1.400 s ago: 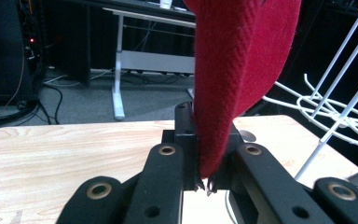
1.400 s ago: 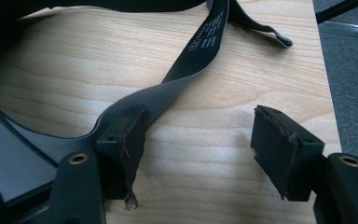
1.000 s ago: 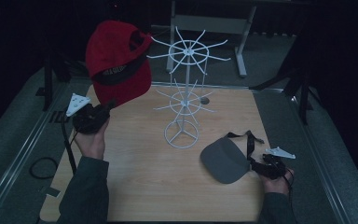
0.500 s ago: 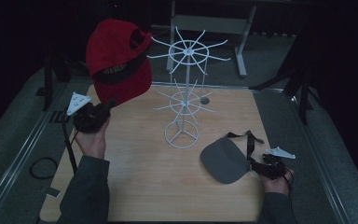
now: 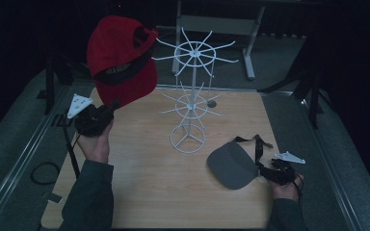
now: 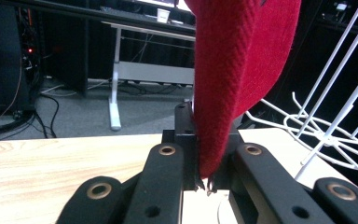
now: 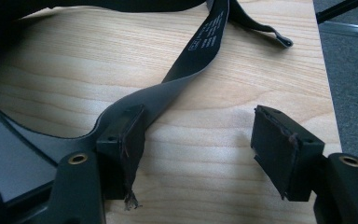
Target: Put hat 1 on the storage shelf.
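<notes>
A red cap [image 5: 120,62] is held up in the air left of the white wire rack [image 5: 190,96]. My left gripper [image 5: 110,107] is shut on the edge of its brim from below. In the left gripper view the red cap [image 6: 242,60] rises out of the shut left gripper [image 6: 205,179], with the rack [image 6: 335,126] to the right. A grey visor [image 5: 233,166] lies flat on the table. My right gripper [image 5: 269,171] rests low beside it, at its strap end. In the right gripper view the right gripper [image 7: 205,140] is open over bare wood. The visor's black strap [image 7: 200,51] runs past the left pad.
The wooden table [image 5: 149,192] has grey ledges and rails along both sides. A black cable [image 5: 43,173] loops on the left ledge. A grey metal desk frame [image 5: 212,24] stands behind the table in the dark.
</notes>
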{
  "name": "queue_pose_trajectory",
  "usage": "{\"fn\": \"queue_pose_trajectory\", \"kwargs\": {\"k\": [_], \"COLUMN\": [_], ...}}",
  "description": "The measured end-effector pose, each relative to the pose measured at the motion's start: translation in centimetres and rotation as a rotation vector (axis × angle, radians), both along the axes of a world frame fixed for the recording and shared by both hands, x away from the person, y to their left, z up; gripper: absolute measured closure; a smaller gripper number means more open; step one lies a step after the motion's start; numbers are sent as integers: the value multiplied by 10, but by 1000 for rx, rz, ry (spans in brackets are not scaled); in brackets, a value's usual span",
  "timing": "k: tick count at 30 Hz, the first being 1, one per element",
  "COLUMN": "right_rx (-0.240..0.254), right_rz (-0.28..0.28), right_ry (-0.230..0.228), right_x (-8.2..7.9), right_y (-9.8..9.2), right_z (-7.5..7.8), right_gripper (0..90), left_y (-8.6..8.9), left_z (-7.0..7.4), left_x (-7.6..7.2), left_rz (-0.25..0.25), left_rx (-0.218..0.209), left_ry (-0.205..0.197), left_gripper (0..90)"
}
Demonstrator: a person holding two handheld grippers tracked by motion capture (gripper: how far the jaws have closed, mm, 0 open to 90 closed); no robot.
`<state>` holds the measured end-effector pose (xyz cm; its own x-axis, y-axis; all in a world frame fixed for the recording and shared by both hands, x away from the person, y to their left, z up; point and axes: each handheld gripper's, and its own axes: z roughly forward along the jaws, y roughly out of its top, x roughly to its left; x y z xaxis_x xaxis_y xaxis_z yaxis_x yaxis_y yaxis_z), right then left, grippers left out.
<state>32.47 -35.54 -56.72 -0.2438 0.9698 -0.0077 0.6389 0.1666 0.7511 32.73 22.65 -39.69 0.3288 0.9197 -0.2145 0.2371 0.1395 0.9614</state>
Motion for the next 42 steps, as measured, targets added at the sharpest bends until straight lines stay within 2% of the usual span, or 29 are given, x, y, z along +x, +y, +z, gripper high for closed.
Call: {"fn": "queue_pose_trajectory", "kwargs": {"k": [20,26,42], "right_rx": [0,0,0], "right_rz": [0,0,0], "right_ry": [0,0,0], "right_x": [0,0,0], "right_y": [0,0,0], "right_z": [0,0,0], "right_gripper": [347,347,347], "left_y": [-1,-4,-8], "left_z": [5,3,-2], "left_x": [-5,-4,-4], "left_rz": [-53,-72,-76], "left_rx": [-28,-11,22], "left_ry": [-58,-52,-32], "left_gripper": [860,860,859]}}
